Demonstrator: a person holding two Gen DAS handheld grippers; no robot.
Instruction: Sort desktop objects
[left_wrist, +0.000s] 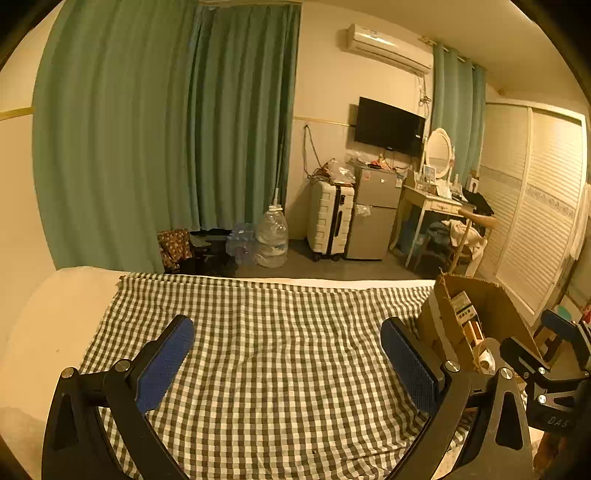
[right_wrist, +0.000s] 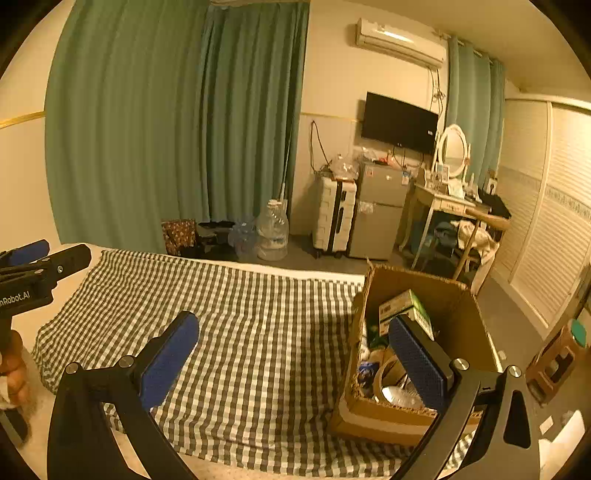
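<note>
This is a lived-in bedroom in a home. Long green curtains cover the far wall, with a wall air conditioner and a mounted television beside them. Below stand a white suitcase, a small grey fridge and a dressing table with an oval mirror. Louvred wardrobe doors line the right side, and large water bottles sit on the floor.
</note>
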